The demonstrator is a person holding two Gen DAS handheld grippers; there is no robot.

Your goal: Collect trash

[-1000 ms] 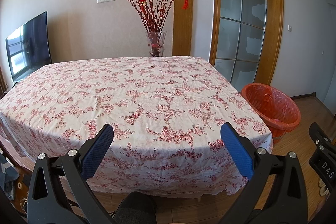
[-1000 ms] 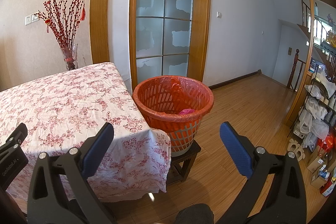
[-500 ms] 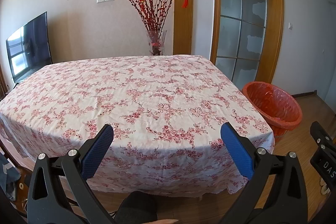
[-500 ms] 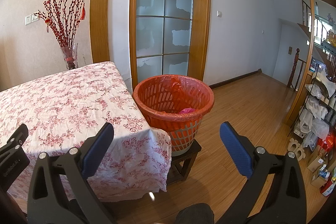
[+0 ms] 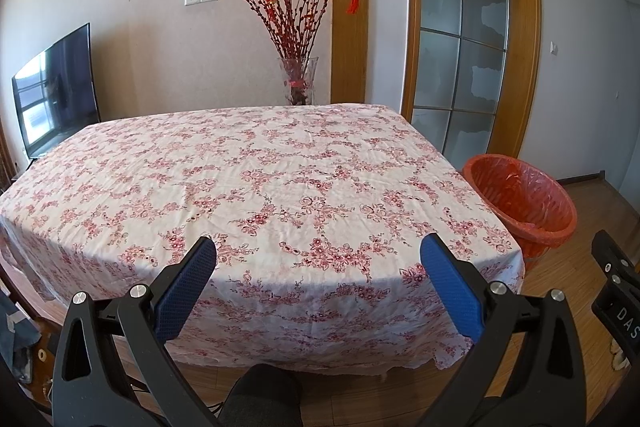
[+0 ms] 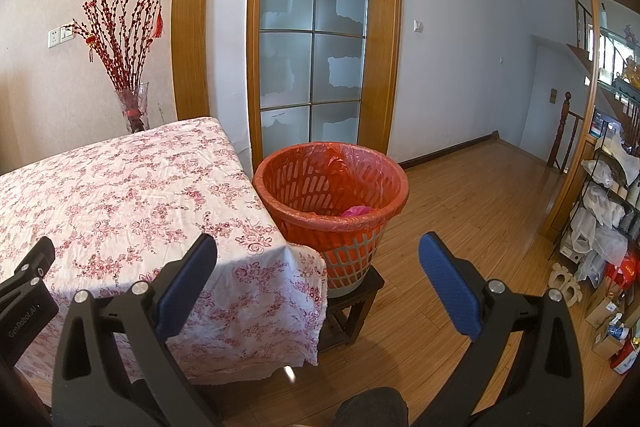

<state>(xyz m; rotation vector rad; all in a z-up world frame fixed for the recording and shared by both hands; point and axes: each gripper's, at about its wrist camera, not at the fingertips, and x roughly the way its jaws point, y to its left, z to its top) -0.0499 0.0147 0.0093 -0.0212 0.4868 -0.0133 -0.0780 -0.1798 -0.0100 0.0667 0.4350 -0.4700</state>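
Observation:
An orange basket bin [image 6: 332,187] lined with a red bag stands on a small dark stool [image 6: 352,303] at the table's right corner; pink trash [image 6: 356,211] lies inside. The bin also shows in the left wrist view [image 5: 520,203]. A table with a floral cloth [image 5: 256,187] shows no trash on it. My left gripper [image 5: 318,281] is open and empty, held before the table's near edge. My right gripper [image 6: 318,281] is open and empty, in front of and below the bin.
A glass vase of red branches [image 5: 298,83] stands behind the table's far edge. A TV [image 5: 56,95] is at the left wall. A frosted glass door [image 6: 312,59] is behind the bin. Shelves with bags [image 6: 604,227] line the right side. Wooden floor [image 6: 472,211] surrounds the bin.
Both views have shifted slightly; the left gripper has risen a little above the table edge. Both grippers stay open and empty.

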